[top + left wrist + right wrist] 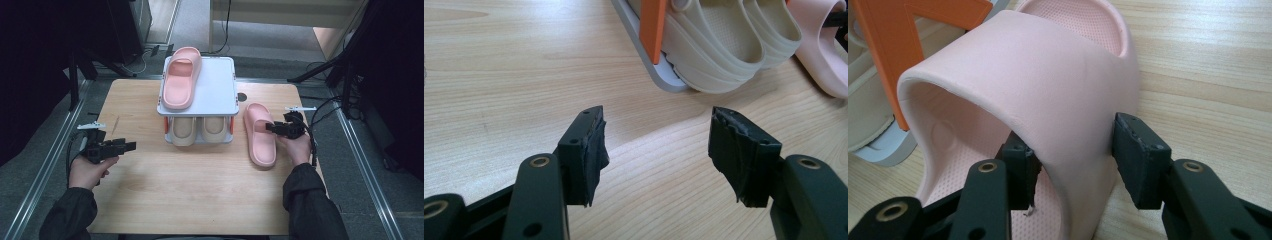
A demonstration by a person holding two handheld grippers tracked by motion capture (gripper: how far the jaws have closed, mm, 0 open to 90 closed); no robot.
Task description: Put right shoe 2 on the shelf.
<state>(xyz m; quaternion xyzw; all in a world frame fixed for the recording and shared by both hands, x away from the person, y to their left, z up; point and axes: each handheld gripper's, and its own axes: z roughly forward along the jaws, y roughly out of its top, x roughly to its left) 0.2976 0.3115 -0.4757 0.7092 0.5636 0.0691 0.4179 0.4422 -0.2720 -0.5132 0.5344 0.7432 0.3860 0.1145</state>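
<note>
Two pink slippers are seen: one lies on the rack's (220, 85) top shelf at the far side, the other, the pink slipper on the table (260, 134), rests right of the rack. The right gripper (274, 128) is set astride this slipper's strap (1048, 95), one jaw inside, one outside, not visibly pressed tight. The foam is judged light, soft and springy, so the strap's thick side is the place to be pinched. The left gripper (656, 150) is held spread and empty over bare wood. Beige slippers (724, 45) fill the lower shelf; the rack's orange post (893, 55) stands close by.
</note>
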